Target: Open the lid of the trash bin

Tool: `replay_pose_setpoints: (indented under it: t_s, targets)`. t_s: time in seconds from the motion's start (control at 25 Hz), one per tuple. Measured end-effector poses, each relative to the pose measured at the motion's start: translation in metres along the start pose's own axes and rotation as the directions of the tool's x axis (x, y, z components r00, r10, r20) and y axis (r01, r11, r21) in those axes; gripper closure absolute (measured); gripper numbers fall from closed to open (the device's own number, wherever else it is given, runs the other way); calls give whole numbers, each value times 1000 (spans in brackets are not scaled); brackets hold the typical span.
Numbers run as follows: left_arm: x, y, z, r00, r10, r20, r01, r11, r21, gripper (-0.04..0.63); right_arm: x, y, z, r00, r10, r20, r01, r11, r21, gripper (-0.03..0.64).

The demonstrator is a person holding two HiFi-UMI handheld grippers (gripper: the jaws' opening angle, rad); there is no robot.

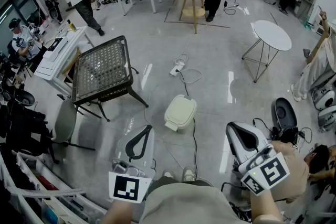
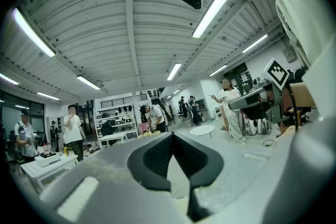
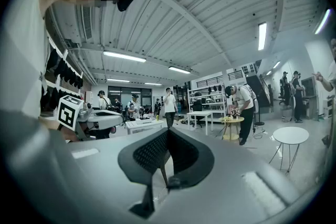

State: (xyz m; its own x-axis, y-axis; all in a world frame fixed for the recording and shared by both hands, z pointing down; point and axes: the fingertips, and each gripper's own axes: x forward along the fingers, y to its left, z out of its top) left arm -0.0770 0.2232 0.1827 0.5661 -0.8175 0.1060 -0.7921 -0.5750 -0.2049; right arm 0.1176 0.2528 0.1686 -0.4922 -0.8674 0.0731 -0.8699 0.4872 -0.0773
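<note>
A cream trash bin (image 1: pixel 180 112) with its lid down stands on the grey floor in the head view, a short way ahead of my feet. My left gripper (image 1: pixel 149 127) is held low at the bin's near left, clear of it, jaws together and empty. My right gripper (image 1: pixel 229 125) hangs to the bin's right, also apart from it and shut on nothing. Both gripper views point up at the ceiling and the far room. The left gripper (image 2: pixel 172 135) and the right gripper (image 3: pixel 168 129) show their tips meeting. Neither of those views shows the bin.
A black mesh chair (image 1: pixel 101 68) stands left of the bin. A power strip (image 1: pixel 177 68) lies behind it, and its cable (image 1: pixel 193 134) runs past the bin's right side. A round white table (image 1: pixel 272 34) is at the right, a white desk (image 1: pixel 58 52) at the left, several people farther off.
</note>
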Motion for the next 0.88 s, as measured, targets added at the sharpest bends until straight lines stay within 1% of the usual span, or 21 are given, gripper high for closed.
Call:
replay_pose_setpoints:
  t_s: [0.24,0.48,0.88]
  targets:
    - [2,7,-3,1000,5,-1,-5,1000,7,594,4,-3,1,1000,-15,19,14,1000,18,614]
    - [11,11,-7,1000,5,-10,-5,1000,-4,594,12,-10,-4,1000,-17,-4,17,999,28,614]
    - [19,16,-12,1000,13,-21,-13,1000,5,594,18,-25,-12,999,-19,-27,20,999,36,614]
